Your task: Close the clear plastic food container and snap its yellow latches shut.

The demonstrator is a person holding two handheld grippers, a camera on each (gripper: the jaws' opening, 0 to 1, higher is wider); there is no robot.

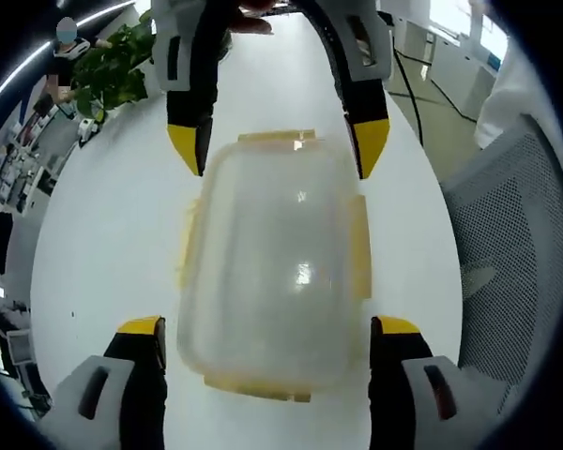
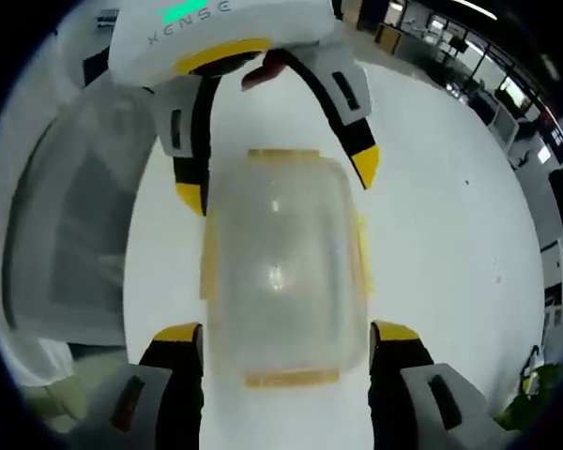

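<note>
Clear container (image 1: 272,262) lies on the white table (image 1: 103,234), lid on, between 2 grippers facing each other: left gripper (image 1: 267,330) and right gripper (image 2: 286,330) both wide open (gripping nothing), jaws straddling its ends.

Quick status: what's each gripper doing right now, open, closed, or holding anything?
Left gripper: open, its jaws straddling one end of the clear container, no visible clamp.
Right gripper: open, its jaws straddling the opposite end, holding nothing.
</note>
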